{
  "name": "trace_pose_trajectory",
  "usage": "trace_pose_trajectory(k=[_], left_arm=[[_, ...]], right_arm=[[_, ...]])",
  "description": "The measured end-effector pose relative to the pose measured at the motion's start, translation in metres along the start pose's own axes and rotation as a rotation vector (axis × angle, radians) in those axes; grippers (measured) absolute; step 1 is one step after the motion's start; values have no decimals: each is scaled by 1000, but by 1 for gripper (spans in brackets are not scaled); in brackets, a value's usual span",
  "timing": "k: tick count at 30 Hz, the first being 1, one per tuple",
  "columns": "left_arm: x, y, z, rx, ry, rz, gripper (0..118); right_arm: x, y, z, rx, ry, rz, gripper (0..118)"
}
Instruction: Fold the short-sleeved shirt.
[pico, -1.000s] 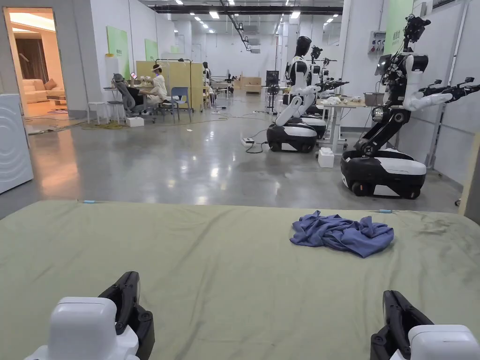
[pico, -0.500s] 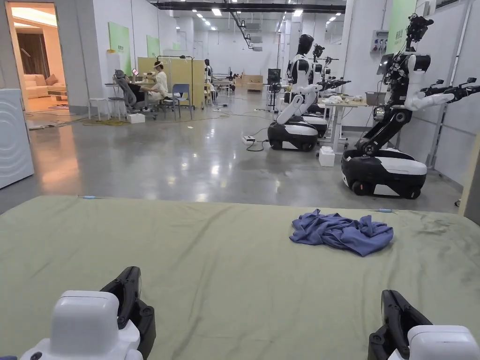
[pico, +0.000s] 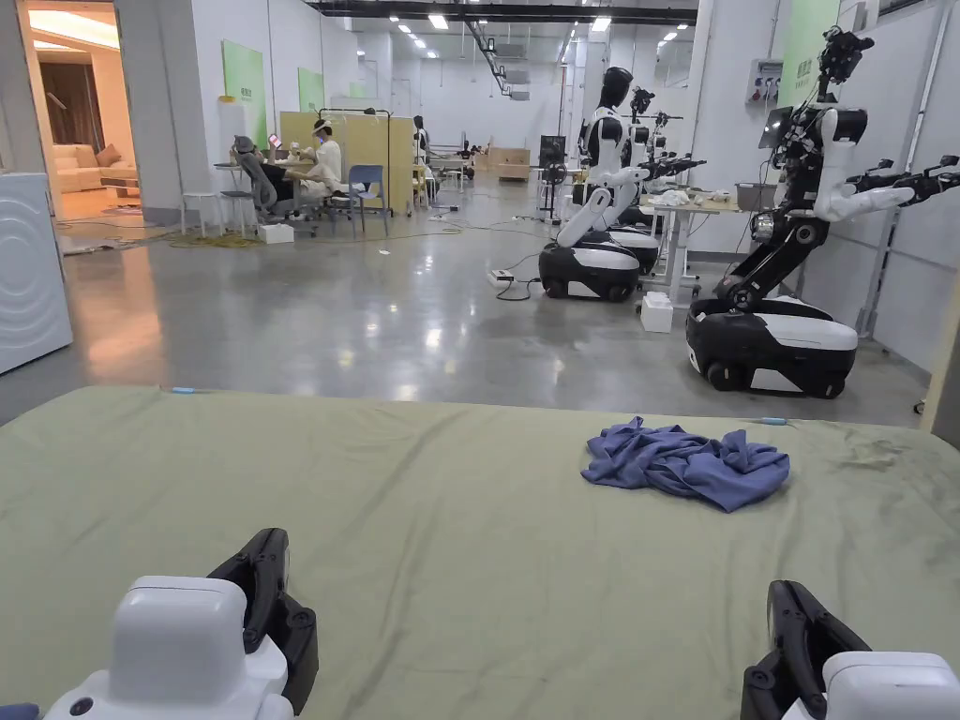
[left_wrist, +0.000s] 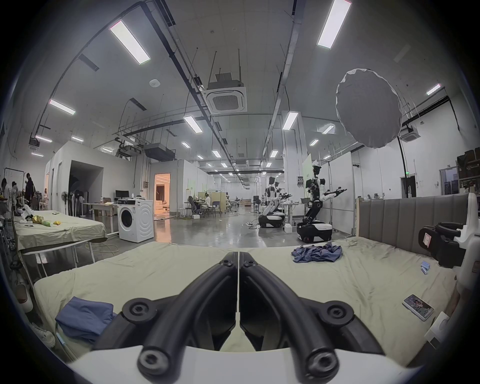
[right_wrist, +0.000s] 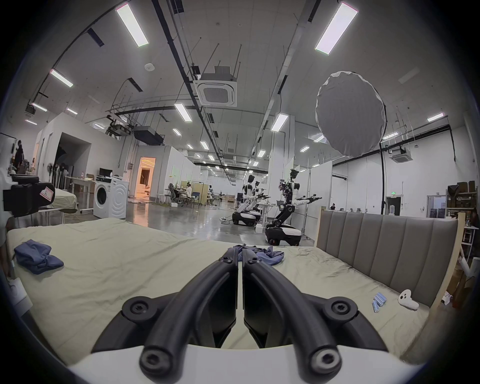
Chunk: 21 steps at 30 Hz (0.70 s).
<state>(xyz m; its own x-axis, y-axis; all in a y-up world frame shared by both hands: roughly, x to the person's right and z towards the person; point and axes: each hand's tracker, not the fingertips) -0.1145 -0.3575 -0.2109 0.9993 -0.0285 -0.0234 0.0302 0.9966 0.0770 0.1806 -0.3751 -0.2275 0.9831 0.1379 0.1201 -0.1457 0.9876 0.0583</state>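
The crumpled blue shirt (pico: 686, 463) lies on the green bed (pico: 422, 506), far right side. Left gripper (left_wrist: 238, 256) and right gripper (right_wrist: 240, 256) have jaws closed, empty, well short of it. No legible writing.

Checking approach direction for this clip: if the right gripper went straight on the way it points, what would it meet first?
Probably the crumpled blue shirt: the shut right gripper lines up with its left part, with bare green sheet between. Depth is unclear, so it might pass just over it.

The shirt (pico: 685, 465) is soft blue cloth, crumpled and matt. The sheet (pico: 450, 525) under it is creased green cloth. The floor (pico: 375, 323) is glossy concrete. The headboard (right_wrist: 384, 241), right of frame, looks padded grey fabric.
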Motion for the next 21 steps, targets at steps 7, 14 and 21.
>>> trace_pose_trajectory(k=[7,14,21], left_arm=[[-1,0,1,1,2,3,1],[-1,-1,0,-6,-1,8,1],[-2,-3,6,46,-11,25,43]], right_arm=[[-1,0,1,0,3,0,5],[-2,1,1,3,4,1,5],[-1,2,1,-4,16,-11,22]])
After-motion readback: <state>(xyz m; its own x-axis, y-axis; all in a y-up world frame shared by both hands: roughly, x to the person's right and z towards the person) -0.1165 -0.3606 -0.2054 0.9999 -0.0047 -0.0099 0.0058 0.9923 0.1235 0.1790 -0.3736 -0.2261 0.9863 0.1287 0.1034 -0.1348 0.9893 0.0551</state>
